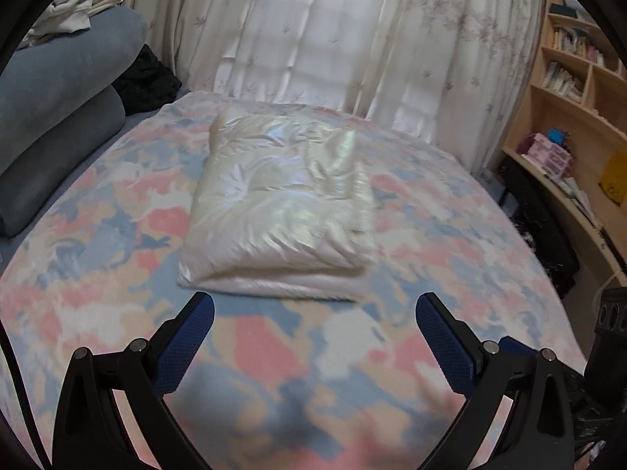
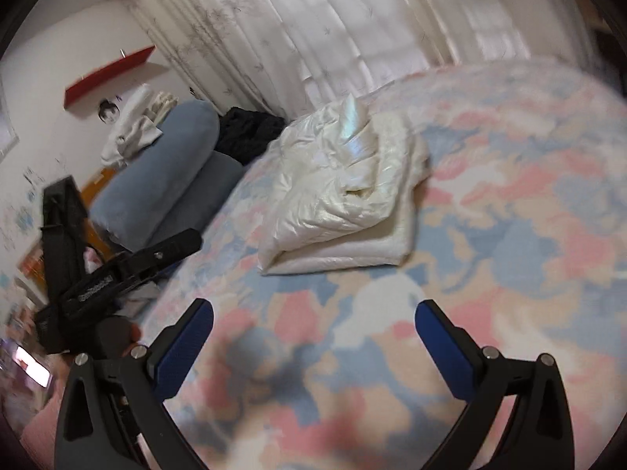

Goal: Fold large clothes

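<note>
a: near end first. left gripper (image 1: 315, 307) has its jaws spread wide, nothing between the blue pads, only bedspread (image 1: 117, 266) below. right gripper (image 2: 314, 313) is the same: jaws wide apart, empty.

b: so neither one holds the garment?

a: no. the cream padded garment (image 1: 274, 211) lies mid-bed, just beyond both sets of fingertips, touching neither. it sits as one compact rectangular stack, layers squared at the near edge. my read: the fold is done, and both grippers are clear so they don't drag it open.

b: any loose bit?

a: in the right wrist view one corner pokes up at the top of the stack (image 2: 352, 117). could want a pat down, though that's only a judgement.

b: counts?

a: two grippers, one folded garment on the bedspread. further back, two grey-blue bolsters (image 1: 51, 117) stacked at the left, a pale crumpled cloth (image 1: 74, 11) on top and a dark bundle (image 1: 149, 78) beside them. one curtain (image 1: 333, 31) behind, one bookshelf (image 1: 568, 90) far right.
</note>
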Demonstrator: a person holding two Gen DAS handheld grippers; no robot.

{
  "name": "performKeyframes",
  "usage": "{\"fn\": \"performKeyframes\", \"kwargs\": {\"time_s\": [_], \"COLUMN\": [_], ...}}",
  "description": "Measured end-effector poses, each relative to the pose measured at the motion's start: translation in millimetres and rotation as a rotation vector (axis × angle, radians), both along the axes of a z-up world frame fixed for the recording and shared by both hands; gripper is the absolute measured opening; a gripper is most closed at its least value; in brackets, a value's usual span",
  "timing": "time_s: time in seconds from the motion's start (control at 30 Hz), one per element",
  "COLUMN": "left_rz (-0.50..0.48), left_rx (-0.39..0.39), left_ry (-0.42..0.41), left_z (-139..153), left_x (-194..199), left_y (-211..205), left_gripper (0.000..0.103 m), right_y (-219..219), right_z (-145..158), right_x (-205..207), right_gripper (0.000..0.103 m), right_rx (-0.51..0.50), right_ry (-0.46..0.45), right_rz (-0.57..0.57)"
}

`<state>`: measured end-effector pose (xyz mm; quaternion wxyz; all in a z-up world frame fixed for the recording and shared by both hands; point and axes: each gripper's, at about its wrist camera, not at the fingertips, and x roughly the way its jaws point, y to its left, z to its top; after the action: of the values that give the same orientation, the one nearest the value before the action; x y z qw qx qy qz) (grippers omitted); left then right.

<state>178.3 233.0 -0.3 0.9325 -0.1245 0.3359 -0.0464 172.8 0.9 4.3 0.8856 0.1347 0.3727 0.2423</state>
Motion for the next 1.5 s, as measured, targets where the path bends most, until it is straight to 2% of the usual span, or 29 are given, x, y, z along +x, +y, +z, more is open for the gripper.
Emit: {"fn": "performKeyframes", "kwargs": {"time_s": [0.13, 0.37, 0.63, 0.9, 1.13, 1.5], "left_rz": [0.000, -0.002, 0.035, 0.078, 0.094, 0.088], "left_rx": [0.010, 0.043, 0.088, 0.118, 0.164, 0.203], "left_ry": [-0.016, 0.040, 0.031, 0.077, 0.109, 0.073], "left_z": [10, 6, 2, -5, -9, 5], "left_x": [-47, -112, -158, -180, -191, -203], "left_y": [-27, -78, -127, -158, -171, -182], "left_gripper": [0.102, 0.102, 0.102, 0.102, 0.102, 0.102], "right_y": [-18, -59, -90, -117, -127, -124], "right_z": [18, 30, 30, 32, 32, 35], "right_x": [-39, -96, -133, -159, -177, -197], "right_gripper": [0.103, 0.103, 0.103, 0.103, 0.103, 0.103], "right_rx": [-0.124, -0.176, -0.212, -0.213, -0.273, -0.314], "right_ry": [-0.010, -0.016, -0.004, -0.004, -0.030, -0.062], "right_rz": [-0.056, -0.088, -0.115, -0.151, -0.176, -0.160]}}
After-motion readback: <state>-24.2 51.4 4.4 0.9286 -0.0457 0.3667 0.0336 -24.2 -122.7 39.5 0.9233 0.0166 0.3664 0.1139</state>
